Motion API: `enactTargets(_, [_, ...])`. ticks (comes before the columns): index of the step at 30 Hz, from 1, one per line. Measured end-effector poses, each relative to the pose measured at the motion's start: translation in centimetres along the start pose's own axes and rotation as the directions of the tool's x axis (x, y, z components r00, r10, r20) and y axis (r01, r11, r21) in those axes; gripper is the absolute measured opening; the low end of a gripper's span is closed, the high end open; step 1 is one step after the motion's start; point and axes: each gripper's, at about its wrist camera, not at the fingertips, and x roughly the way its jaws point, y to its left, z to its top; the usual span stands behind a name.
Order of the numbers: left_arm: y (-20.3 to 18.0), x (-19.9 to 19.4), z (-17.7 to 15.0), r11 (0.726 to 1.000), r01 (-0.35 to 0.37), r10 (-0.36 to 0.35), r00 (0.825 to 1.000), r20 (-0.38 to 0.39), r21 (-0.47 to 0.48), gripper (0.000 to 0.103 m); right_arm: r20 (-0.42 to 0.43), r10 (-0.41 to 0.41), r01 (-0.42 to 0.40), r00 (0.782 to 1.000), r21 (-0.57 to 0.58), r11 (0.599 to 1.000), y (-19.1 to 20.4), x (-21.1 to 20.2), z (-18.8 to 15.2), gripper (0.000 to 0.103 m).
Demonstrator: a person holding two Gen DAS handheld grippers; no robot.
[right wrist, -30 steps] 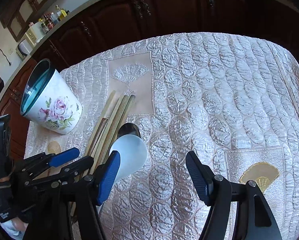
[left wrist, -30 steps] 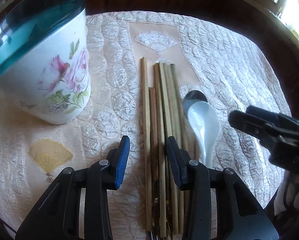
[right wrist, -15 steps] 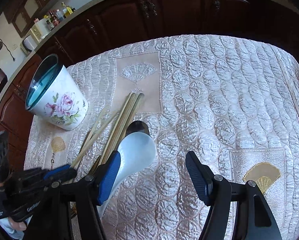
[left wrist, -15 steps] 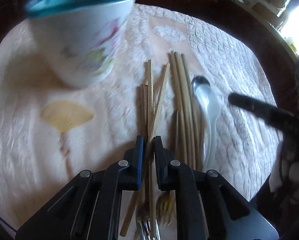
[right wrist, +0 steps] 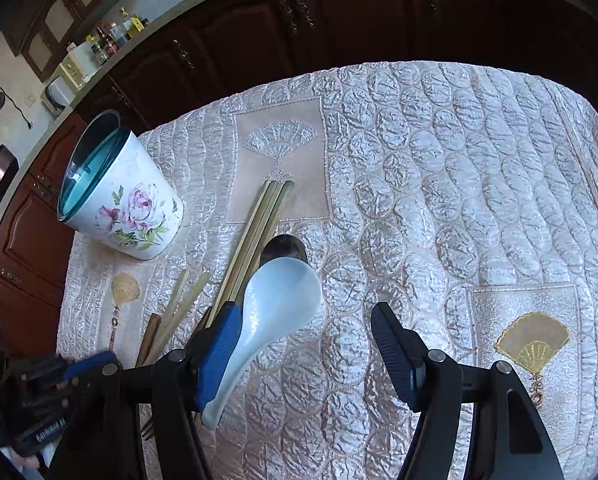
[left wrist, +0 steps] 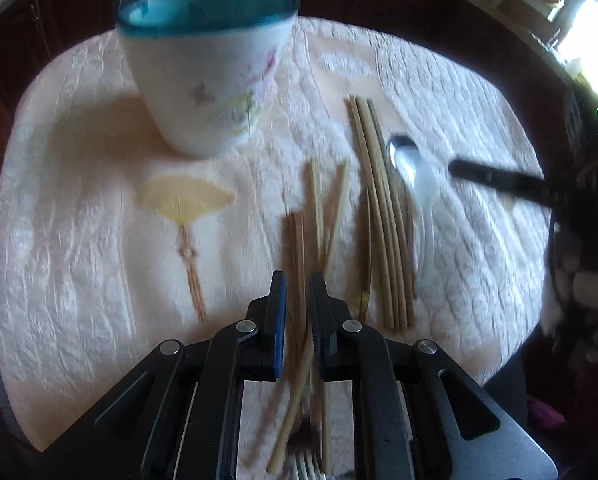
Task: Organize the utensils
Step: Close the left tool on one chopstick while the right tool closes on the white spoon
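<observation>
One floral cup [right wrist: 123, 208] with a teal rim stands on one quilted cloth [right wrist: 439, 208], and two spoons lie beside it: one white ceramic spoon [right wrist: 275, 312] and one metal spoon [right wrist: 285, 249]. Four pale chopsticks [left wrist: 379, 216] lie in one bundle on the cloth, and about four more sticks [left wrist: 315, 216], two pale and two darker brown, sit between the fingers of one of the two grippers, the left gripper [left wrist: 297, 312]; the other is the right gripper [right wrist: 307, 344]. At least one fork [left wrist: 307, 470] shows its tines, though the exact number of forks cannot be told.
</observation>
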Motion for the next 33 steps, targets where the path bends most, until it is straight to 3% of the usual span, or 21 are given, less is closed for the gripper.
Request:
enactTargets(4, [-1.6, 0.3, 1.7, 0.999, 0.013, -0.015, 1.000, 0.027, 0.048, 0.011, -0.007, -0.003, 0.003, 1.000, 0.001, 1.000, 0.0, 0.2, 0.0, 0.066])
enactTargets(11, [-3.7, 3.6, 4.5, 0.990, 0.078, -0.076, 0.997, -0.024, 0.121, 0.011, -0.018, 0.009, -0.009, 1.000, 0.006, 1.000, -0.7, 0.5, -0.1, 0.066])
enactTargets(18, [-5.0, 6.5, 6.1, 0.985, 0.054, -0.044, 0.997, -0.069, 0.164, 0.011, -0.017, 0.019, -0.019, 1.000, 0.014, 1.000, -2.0, -0.1, -0.3, 0.066])
enactTargets(24, [-5.2, 8.0, 7.1, 0.986, -0.014, 0.025, 0.998, -0.062, 0.166, 0.011, -0.034, 0.060, -0.059, 0.998, 0.047, 0.997, -2.8, 0.4, 0.0, 0.061])
enactTargets(30, [-4.4, 6.9, 7.6, 0.990, 0.039, -0.033, 0.998, -0.046, 0.135, 0.011, -0.054, 0.089, -0.086, 0.995, 0.055, 0.995, -2.7, 1.7, 0.4, 0.061])
enactTargets(33, [-3.8, 7.3, 7.7, 0.992, 0.029, -0.023, 0.998, -0.051, 0.123, 0.011, -0.056, 0.108, -0.105, 0.993, 0.068, 0.992, -2.7, 2.3, 0.7, 0.061])
